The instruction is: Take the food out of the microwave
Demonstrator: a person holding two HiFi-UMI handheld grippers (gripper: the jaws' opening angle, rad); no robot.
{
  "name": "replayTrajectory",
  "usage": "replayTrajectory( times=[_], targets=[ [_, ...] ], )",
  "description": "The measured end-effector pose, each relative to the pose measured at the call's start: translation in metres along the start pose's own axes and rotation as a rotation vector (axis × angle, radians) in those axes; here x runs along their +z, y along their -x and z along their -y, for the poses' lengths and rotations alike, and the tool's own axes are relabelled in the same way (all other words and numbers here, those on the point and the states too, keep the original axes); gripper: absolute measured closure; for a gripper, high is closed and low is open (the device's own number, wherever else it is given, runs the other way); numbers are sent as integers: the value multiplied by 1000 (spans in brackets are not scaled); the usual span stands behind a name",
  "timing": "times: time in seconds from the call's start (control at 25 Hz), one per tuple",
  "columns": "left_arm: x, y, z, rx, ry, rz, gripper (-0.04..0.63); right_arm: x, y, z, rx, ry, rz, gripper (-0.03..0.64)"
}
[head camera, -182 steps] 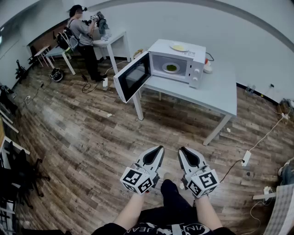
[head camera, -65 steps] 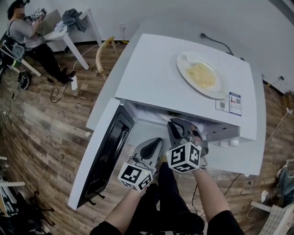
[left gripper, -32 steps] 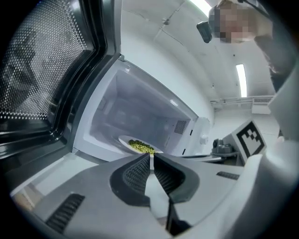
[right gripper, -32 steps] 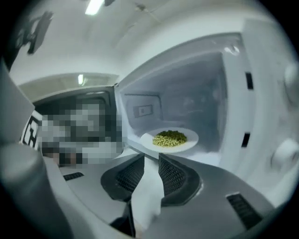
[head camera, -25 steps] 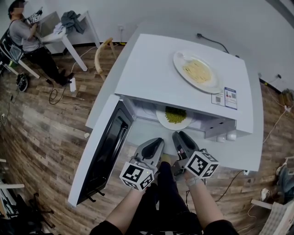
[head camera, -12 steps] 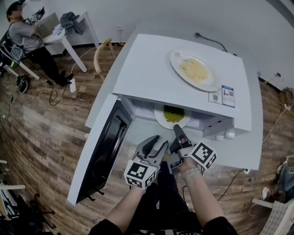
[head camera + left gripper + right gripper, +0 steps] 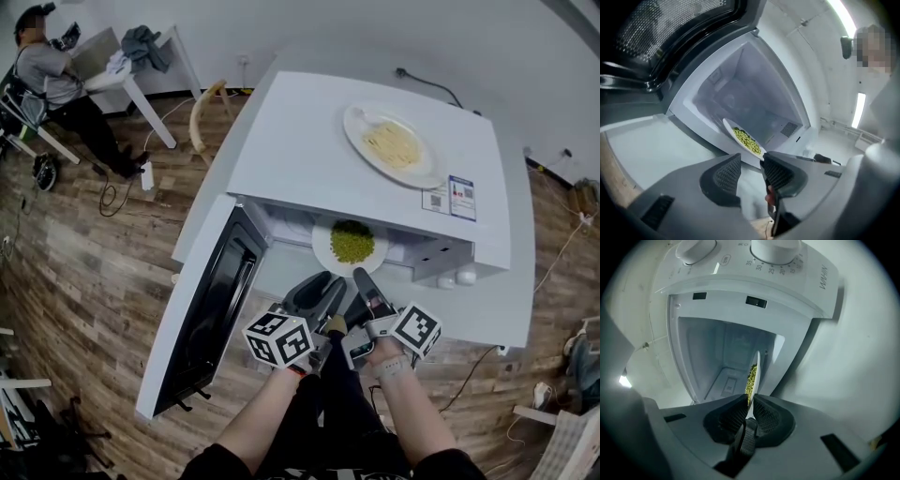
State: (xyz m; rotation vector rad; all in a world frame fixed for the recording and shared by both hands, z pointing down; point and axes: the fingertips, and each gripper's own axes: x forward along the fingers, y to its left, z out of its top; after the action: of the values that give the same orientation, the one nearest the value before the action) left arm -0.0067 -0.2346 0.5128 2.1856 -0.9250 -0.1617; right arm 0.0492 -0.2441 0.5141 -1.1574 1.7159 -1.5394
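Observation:
A white plate of green peas (image 7: 350,246) sits at the mouth of the open white microwave (image 7: 309,141), its near rim sticking out. My right gripper (image 7: 359,277) is shut on that near rim; in the right gripper view the plate (image 7: 754,373) stands edge-on, pinched at the right gripper (image 7: 749,402). My left gripper (image 7: 327,285) is just left of it, in front of the cavity. Its jaws have just been opening and now stand open with nothing between them; in the left gripper view the plate (image 7: 745,139) lies just beyond the left gripper (image 7: 752,169).
The microwave door (image 7: 211,309) hangs open to the left. A second plate with pale pasta (image 7: 394,145) rests on the microwave's top. The control knobs (image 7: 457,277) are at the right front. A person (image 7: 56,75) works at a table at the far left.
The left gripper's jaws have spread apart and it has rolled and moved up beside the right one. The right gripper has rolled and now grips the pea plate's near rim.

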Motion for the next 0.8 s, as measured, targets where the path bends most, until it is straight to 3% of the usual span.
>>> replayTrajectory(
  times=[0.36,0.8],
  targets=[
    [4,-2,-1,-26,104,37,483,-3,5,-3,30,61,-26,560],
    [-1,3,4,-56,106,15,499,2,-7,-2,43,25,-11,558]
  ],
)
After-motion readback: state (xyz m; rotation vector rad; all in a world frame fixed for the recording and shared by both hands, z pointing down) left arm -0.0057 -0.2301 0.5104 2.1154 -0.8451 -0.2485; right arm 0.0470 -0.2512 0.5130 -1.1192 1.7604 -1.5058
